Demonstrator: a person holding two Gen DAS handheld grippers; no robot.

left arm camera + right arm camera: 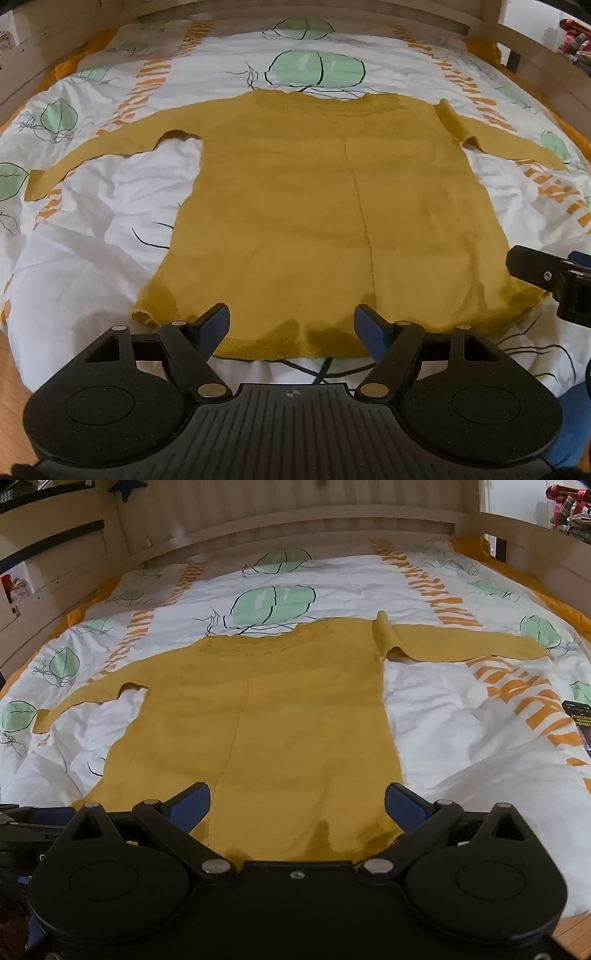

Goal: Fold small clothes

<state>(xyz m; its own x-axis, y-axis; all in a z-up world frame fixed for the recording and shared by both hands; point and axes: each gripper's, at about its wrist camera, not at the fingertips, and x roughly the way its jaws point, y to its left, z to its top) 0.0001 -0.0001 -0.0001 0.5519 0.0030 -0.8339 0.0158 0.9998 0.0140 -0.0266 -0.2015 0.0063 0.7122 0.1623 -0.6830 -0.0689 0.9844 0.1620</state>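
Hovering with jaws released and empty over the hem at six o'clock, the left gripper (291, 325) and right gripper (297, 801) face a mustard knitted sweater (325, 206) spread flat on the duvet (110, 229), apparently unfolded, so next seems pinching the hem.

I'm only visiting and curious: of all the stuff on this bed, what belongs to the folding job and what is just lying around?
For the job:
yellow sweater, spread flat
left gripper, open
right gripper, open

Just lying about:
patterned duvet underneath
dark packet at the duvet's edge
wooden bed frame
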